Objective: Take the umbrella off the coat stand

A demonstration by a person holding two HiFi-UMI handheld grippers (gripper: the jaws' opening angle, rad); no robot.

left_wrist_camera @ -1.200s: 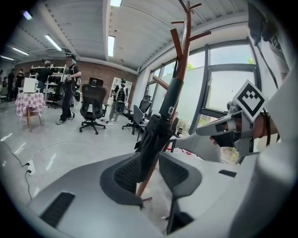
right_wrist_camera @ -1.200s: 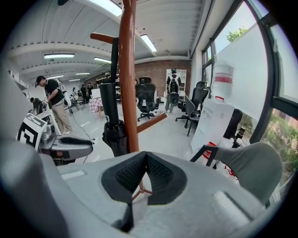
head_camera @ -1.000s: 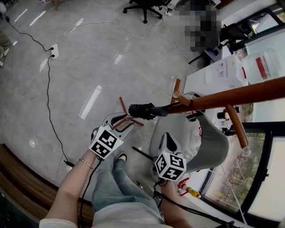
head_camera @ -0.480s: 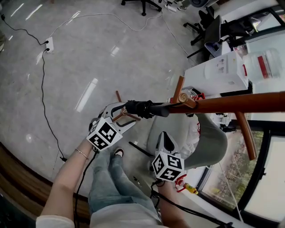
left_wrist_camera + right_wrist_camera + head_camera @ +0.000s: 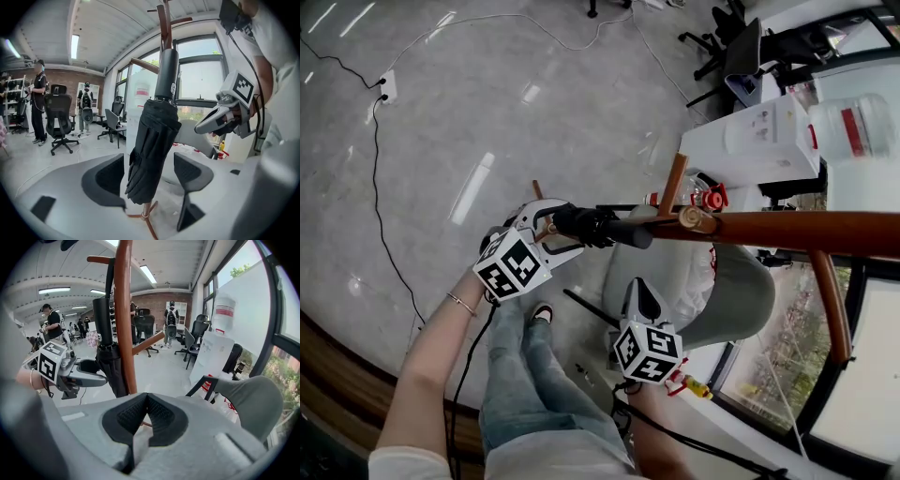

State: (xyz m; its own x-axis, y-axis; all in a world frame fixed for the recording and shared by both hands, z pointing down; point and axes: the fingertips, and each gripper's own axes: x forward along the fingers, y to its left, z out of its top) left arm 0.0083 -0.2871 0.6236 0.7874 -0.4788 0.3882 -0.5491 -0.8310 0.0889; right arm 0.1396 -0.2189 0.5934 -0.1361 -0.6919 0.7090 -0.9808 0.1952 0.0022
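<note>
Opening around the folded black umbrella (image 5: pixel 152 150), the left gripper (image 5: pixel 150 173) has its jaws spread to either side of the canopy, and neither pad presses on the cloth. In the head view this gripper (image 5: pixel 551 234) reaches in from the left at the umbrella's (image 5: pixel 600 227) lower end. The right gripper (image 5: pixel 639 286) hangs just beside it, lower in that view, apart from the umbrella. Its own view shows its jaws (image 5: pixel 146 401) closed together with nothing between them.

The umbrella (image 5: pixel 110 366) is on the coat stand (image 5: pixel 124 324), close alongside the brown pole with its handle uppermost. A black strap runs up from the handle toward a peg (image 5: pixel 101 259) near the top. In the head view the pole (image 5: pixel 787 230) runs off to the right, with pegs branching from it.

Below the right gripper stands a grey chair (image 5: pixel 741 300). Past the stand is a white water dispenser (image 5: pixel 759 141) with a bottle (image 5: pixel 853 131) on top, next to the window (image 5: pixel 872 375). Black cable (image 5: pixel 375 216) trails over the pale floor (image 5: pixel 487 112) to a power strip (image 5: pixel 387 89). Farthest off, office chairs (image 5: pixel 58 117) and standing people (image 5: pixel 37 93) fill the back of the room.
</note>
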